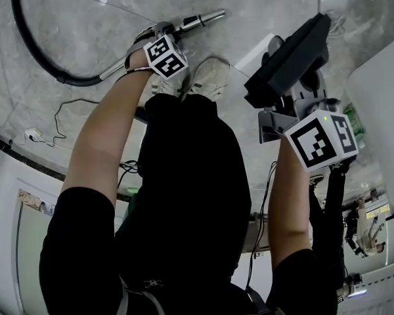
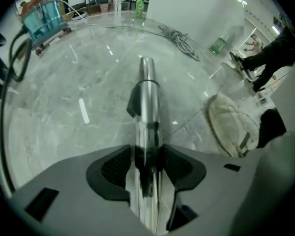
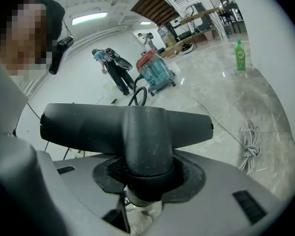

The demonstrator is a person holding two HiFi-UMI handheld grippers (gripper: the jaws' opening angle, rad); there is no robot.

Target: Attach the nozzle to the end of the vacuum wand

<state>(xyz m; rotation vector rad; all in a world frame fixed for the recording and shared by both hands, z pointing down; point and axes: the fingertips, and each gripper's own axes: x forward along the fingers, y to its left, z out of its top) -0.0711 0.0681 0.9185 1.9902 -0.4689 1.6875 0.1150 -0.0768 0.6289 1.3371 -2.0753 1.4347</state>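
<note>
The silver vacuum wand (image 1: 197, 21) lies low over the marble floor, joined at its rear to a black hose (image 1: 33, 51). My left gripper (image 1: 163, 33) reaches steeply down onto it. In the left gripper view the wand (image 2: 146, 95) runs straight out between the two black pads (image 2: 113, 168) of the left gripper (image 2: 147, 156), which close against its sides. The black T-shaped nozzle (image 1: 287, 58) is held by its neck in my right gripper (image 1: 295, 96), to the right of the wand and apart from it. In the right gripper view the nozzle (image 3: 128, 124) fills the right gripper (image 3: 147, 176).
The person's shoes (image 1: 207, 77) stand just behind the wand. A blue canister vacuum (image 3: 155, 68) sits across the floor, a person (image 3: 113, 73) beside it. A green bottle (image 3: 240, 55), a coiled cable (image 3: 250, 144) and a cream bag (image 2: 231, 124) lie on the floor.
</note>
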